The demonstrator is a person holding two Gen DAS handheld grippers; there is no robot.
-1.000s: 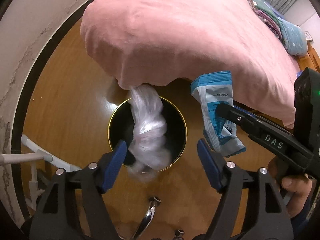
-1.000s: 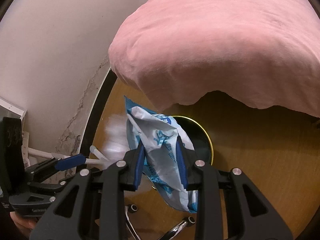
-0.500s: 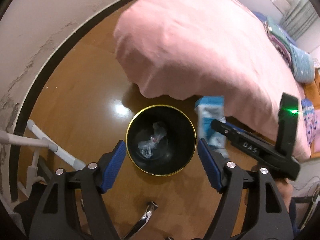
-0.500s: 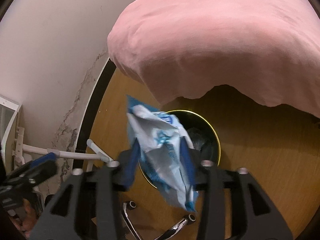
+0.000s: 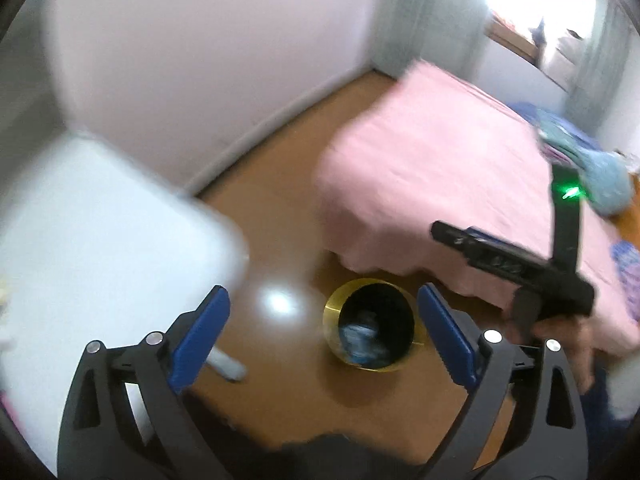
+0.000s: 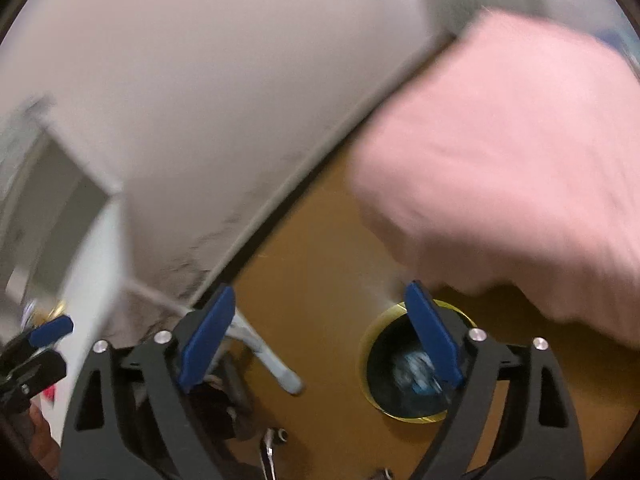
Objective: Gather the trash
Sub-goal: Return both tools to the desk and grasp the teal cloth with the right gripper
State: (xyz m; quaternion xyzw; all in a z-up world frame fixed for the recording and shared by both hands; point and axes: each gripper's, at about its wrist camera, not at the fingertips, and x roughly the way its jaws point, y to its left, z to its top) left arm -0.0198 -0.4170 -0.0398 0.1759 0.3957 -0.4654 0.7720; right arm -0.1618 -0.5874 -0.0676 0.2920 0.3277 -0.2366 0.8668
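Observation:
A black round bin with a gold rim [image 5: 332,322] stands on the wooden floor by the pink bed. A blue and white wrapper [image 5: 362,344] lies inside it; it also shows in the right wrist view [image 6: 414,372] inside the bin's gold rim [image 6: 366,364]. My left gripper [image 5: 320,336] is open and empty, high above the bin. My right gripper [image 6: 320,344] is open and empty, above and left of the bin; it also shows in the left wrist view [image 5: 456,236] at the right. Both views are blurred.
The pink-covered bed [image 5: 440,168] overhangs the floor just behind the bin. A white table top [image 5: 88,240] and its leg [image 6: 268,356] stand at the left by the white wall [image 6: 220,100]. Chrome chair legs [image 6: 268,448] lie below.
The right gripper opened and the blue and white wrapper dropped into the bin. Both grippers rose and pulled back from the bin, so the bin looks smaller.

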